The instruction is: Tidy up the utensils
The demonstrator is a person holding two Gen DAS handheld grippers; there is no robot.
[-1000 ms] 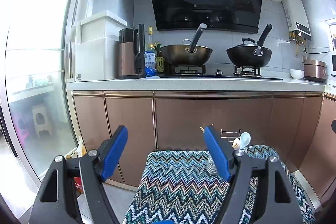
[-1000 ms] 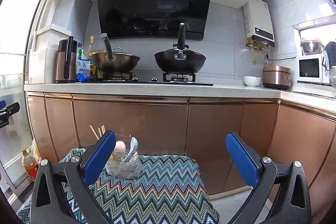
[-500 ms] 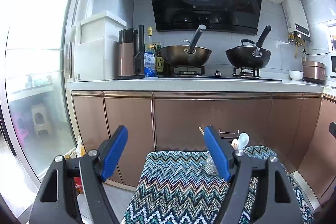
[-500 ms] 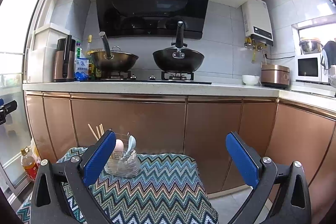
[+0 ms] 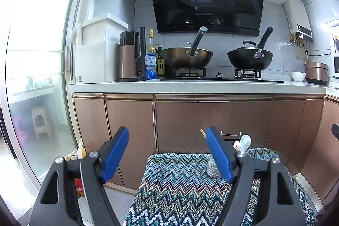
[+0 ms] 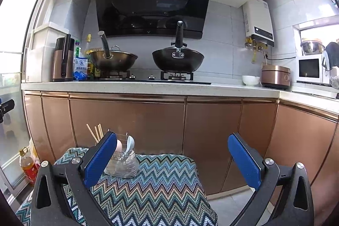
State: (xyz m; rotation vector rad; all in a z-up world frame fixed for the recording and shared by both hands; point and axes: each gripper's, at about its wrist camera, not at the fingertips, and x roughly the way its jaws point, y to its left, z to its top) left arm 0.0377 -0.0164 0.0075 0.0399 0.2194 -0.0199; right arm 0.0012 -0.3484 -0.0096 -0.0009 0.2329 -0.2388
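A clear utensil holder (image 6: 124,164) with a wire rack stands at the far end of a zigzag-patterned cloth (image 6: 156,185). It holds wooden chopsticks (image 6: 95,133), a white spoon (image 6: 129,144) and a pale pink spoon (image 6: 119,146). In the left wrist view the holder (image 5: 213,168) is partly hidden behind my right finger, with the white spoon (image 5: 245,141) showing above. My left gripper (image 5: 167,155) is open and empty, above the cloth's (image 5: 180,183) near left part. My right gripper (image 6: 172,161) is open and empty, right of the holder.
Copper cabinet doors (image 6: 127,122) stand close behind the cloth, under a white counter (image 6: 148,86) with two woks (image 6: 178,60) on a stove. An oil bottle (image 6: 28,167) stands on the floor at the left by a glass door (image 5: 36,77).
Both views have drifted slightly; the scene sits a little lower and leftward in frame. Both grippers stay open and empty, and nothing on the cloth has moved.
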